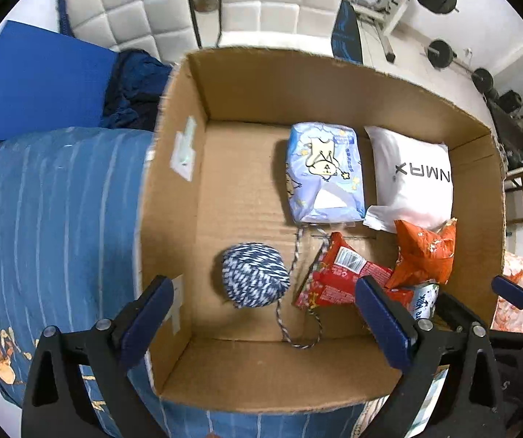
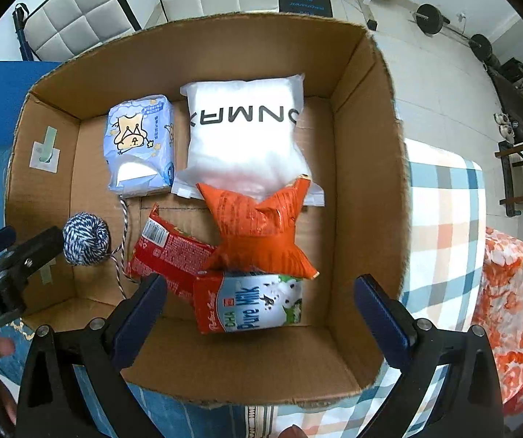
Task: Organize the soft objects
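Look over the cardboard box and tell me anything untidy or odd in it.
The ball of yarn has come partly unwound: a loose strand trails over the cardboard box floor. The orange snack bag sits tilted on the red packet and milk carton, overlapping the white pillow pack. Nothing looks spilled or torn.

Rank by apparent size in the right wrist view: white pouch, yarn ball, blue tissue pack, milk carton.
1. white pouch, clearly largest.
2-3. milk carton and blue tissue pack: look alike; the carton lies nearer the camera, so unranked.
4. yarn ball, smallest.
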`<state>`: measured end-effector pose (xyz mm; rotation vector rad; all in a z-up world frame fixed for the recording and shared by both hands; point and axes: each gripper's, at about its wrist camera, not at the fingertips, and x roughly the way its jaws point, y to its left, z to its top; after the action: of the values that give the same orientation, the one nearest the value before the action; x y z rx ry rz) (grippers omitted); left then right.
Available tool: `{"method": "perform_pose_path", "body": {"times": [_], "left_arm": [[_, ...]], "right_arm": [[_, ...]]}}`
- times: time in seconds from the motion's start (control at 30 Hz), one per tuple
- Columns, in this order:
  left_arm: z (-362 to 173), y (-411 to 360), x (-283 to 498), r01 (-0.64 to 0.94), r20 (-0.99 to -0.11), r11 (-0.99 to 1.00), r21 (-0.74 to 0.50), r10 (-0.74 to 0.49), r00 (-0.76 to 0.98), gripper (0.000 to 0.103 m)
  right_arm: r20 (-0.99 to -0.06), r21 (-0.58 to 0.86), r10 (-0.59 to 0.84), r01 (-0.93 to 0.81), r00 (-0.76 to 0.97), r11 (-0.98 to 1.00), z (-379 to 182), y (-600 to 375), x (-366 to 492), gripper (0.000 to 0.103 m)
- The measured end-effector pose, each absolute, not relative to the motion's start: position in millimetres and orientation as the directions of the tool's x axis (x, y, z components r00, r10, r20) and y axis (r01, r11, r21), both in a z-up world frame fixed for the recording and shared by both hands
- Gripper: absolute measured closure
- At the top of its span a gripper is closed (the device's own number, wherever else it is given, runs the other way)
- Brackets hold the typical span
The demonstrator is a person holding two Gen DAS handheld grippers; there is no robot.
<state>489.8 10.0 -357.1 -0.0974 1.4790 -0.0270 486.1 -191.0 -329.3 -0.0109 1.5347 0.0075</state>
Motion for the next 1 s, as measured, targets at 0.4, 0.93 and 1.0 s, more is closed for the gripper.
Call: {"method": "perform_pose_path", "body": {"times": [0.4, 0.93, 1.0], "left_arm": [[-301, 22, 432, -0.07, -0.971, 0.993, -0.092, -0.074, 0.228, 0.001], [-196, 3, 329, -0.009, -0.917, 0.988, -0.151, -0.137, 0.374, 0.001], [-183, 0, 317, -0.004, -0.91, 0.99, -0.144, -0.131, 0.392, 0.001]], "right_arm": [[-0.991, 0.003, 0.004, -0.011, 0.13, 1.0, -282, -190, 447, 0.0], [-0.928, 0.059, 0.061, -0.017, 0.368, 0.998, -156, -207, 328, 0.0], [-0.919, 0.065, 0.067, -0.018, 0.389, 0.998, -138, -211, 308, 0.0]]}}
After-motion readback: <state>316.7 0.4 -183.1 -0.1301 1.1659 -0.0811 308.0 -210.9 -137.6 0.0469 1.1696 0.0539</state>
